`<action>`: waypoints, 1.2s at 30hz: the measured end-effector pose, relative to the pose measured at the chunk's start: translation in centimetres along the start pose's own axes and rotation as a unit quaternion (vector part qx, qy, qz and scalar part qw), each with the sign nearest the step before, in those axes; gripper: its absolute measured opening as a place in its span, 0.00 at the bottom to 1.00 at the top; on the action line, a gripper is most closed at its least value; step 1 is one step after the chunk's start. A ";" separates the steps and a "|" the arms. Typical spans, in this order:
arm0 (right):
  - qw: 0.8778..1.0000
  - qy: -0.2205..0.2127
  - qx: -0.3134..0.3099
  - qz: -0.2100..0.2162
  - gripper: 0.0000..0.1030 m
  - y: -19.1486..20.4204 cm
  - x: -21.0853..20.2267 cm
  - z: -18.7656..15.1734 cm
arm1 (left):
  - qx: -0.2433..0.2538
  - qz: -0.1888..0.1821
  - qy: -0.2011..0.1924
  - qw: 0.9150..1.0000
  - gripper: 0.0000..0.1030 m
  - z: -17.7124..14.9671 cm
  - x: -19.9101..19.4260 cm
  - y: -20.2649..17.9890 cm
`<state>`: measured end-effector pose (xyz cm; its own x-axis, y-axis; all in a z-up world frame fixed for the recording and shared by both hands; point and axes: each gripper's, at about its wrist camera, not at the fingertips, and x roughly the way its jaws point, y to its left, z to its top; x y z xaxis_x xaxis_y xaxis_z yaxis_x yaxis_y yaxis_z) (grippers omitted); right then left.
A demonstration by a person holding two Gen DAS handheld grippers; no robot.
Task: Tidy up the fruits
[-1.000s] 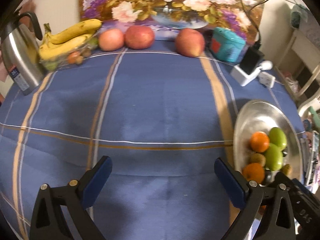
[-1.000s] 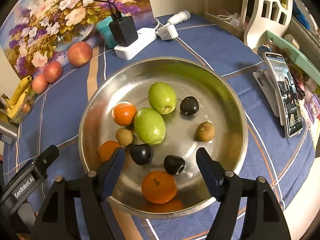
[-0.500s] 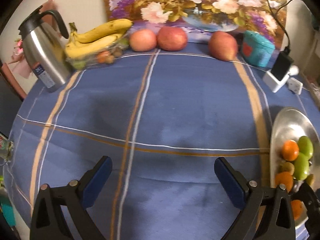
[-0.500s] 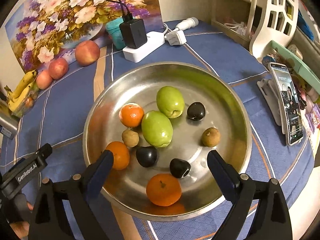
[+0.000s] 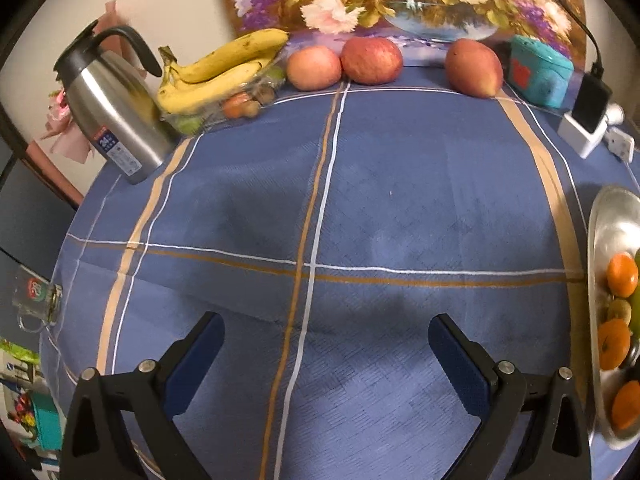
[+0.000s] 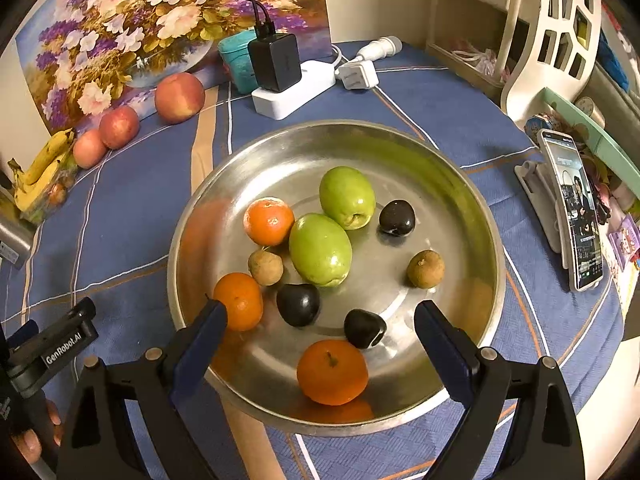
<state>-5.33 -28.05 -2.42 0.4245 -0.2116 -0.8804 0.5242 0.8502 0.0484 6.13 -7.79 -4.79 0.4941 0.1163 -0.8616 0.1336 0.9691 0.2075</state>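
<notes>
right gripper jaws having widened, now gaping empty over steel plate | left gripper jaws released, hanging over bare blue desk | plate rim nearing desk edge

blue plaid tablecloth, silver tray

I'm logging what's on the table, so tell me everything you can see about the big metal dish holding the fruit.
The metal dish is a wide, round, shallow pan of shiny silver metal, likely steel, with a raised rim. It sits flat on the blue striped tablecloth, and its polished wall mirrors the fruit. Inside lie three oranges, two green fruits, three dark glossy ones and two small brown ones. The open right gripper hovers over its near side, touching nothing.
</notes>
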 end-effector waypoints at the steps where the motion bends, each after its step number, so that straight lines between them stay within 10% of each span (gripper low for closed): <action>1: 1.000 0.001 -0.002 0.000 0.92 0.1 0.0 -0.1 | 0.003 0.001 -0.001 1.000 1.00 -0.1 -0.1 0.0; 36: 0.998 -0.013 -0.061 0.018 0.92 2.7 -3.9 -3.1 | 0.018 -0.072 -0.052 0.996 1.00 -3.8 -7.0 4.7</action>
<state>-7.89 -23.41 -0.30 0.4613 -0.1906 -0.8665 0.4148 0.9097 0.0207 0.01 -3.23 0.50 0.5532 -0.0473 -0.8317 0.2389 0.9655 0.1040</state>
